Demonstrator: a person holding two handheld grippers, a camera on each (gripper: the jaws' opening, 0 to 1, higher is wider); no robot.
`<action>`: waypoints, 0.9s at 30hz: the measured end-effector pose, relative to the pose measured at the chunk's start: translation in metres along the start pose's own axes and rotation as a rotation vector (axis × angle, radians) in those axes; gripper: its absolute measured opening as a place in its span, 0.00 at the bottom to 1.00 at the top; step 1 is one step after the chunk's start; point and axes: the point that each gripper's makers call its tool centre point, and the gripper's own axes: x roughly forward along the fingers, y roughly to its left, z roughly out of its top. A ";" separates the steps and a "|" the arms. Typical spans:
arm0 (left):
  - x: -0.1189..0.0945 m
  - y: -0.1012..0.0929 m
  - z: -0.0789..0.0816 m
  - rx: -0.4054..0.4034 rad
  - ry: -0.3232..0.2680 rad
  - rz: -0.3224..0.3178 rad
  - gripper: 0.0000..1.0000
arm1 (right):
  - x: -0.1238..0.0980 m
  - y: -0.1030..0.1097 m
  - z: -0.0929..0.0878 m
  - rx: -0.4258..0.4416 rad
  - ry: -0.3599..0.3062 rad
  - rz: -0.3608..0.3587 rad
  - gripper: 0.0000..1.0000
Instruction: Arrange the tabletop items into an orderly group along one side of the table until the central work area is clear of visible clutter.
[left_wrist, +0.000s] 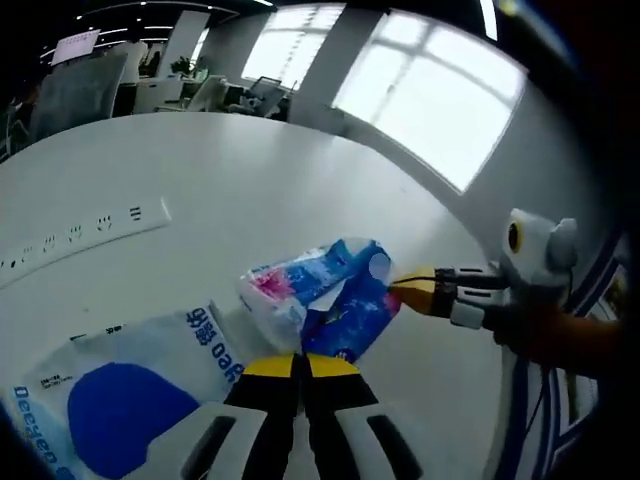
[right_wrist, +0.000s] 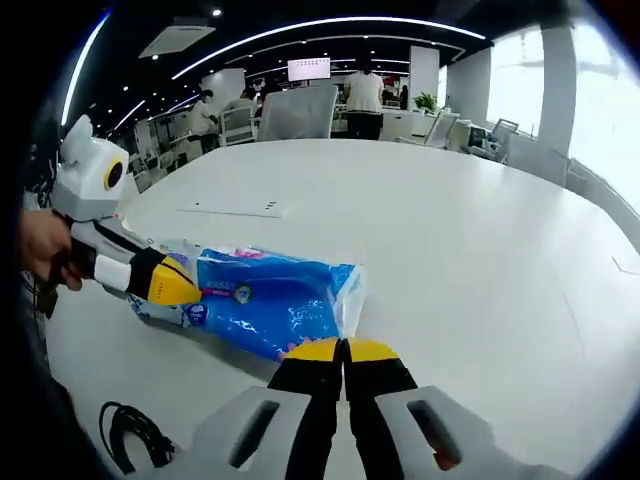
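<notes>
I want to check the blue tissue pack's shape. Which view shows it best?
The right gripper view: the blue tissue pack lies lengthwise, seen nearly whole. In the left gripper view the pack looks crumpled, its lower edge hidden behind the left gripper.

The tissue pack (right_wrist: 265, 305) is bright blue with white and pink patches. The second pack (left_wrist: 120, 385) is white with a big blue circle and blue lettering. Both grippers (left_wrist: 300, 366) (right_wrist: 343, 350) are black with yellow tips. The table (right_wrist: 450, 230) is white.
</notes>
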 end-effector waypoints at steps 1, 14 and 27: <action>0.001 0.001 -0.001 -0.002 0.005 0.001 0.00 | 0.001 0.000 -0.001 0.002 0.002 0.000 0.00; 0.005 0.002 -0.009 -0.026 0.043 -0.012 0.01 | 0.007 0.004 -0.015 0.002 0.052 -0.006 0.00; 0.004 -0.001 -0.009 0.023 0.048 0.010 0.04 | 0.013 -0.003 -0.016 0.013 0.058 -0.018 0.00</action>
